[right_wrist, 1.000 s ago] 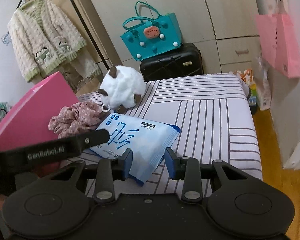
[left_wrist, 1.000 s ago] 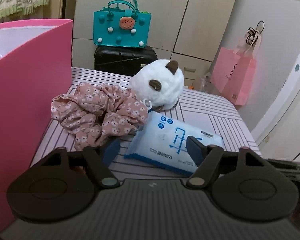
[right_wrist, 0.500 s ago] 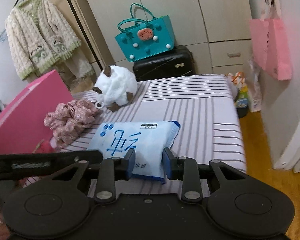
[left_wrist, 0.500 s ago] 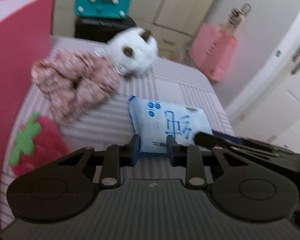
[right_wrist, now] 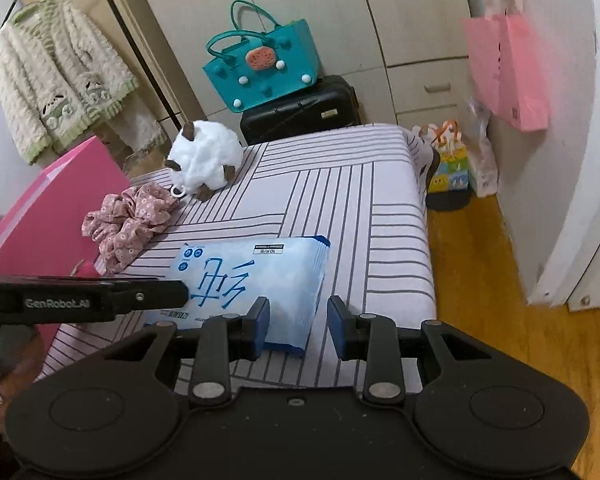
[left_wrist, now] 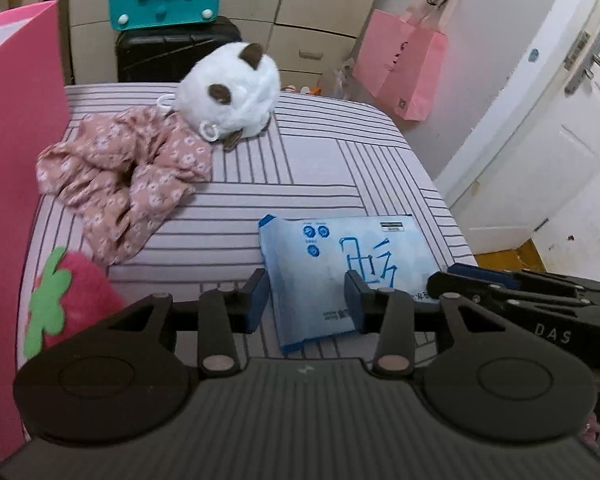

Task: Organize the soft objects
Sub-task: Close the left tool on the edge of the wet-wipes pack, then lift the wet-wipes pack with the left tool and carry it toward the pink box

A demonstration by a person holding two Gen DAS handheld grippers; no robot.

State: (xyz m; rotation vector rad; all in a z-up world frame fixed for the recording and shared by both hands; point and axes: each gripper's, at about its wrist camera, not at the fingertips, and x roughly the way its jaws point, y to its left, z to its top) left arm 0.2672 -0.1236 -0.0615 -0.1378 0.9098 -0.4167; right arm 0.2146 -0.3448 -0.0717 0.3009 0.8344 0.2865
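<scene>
While both tongs hang spread and empty over the near end of the striped desk [left_wrist: 312,168], the blue tissue pack [left_wrist: 352,268] lies flat at that near end, close to the right-hand edge. The left tongs [left_wrist: 306,300] are lined up over the pack's near left portion; the right tongs [right_wrist: 298,326] are placed at its near right corner, with one pad [right_wrist: 338,330] beyond the pack's side. A pinch taken at that corner is judged likely to catch film only, so the pack may slip or tear. A nudge outward could send it over the desk edge (wooden floor lies beside). The floral scrunchie [left_wrist: 128,176], white plush toy [left_wrist: 232,92] and strawberry plush [left_wrist: 68,300] sit further left, beside the pink box [left_wrist: 16,160], and are not judged at risk.
</scene>
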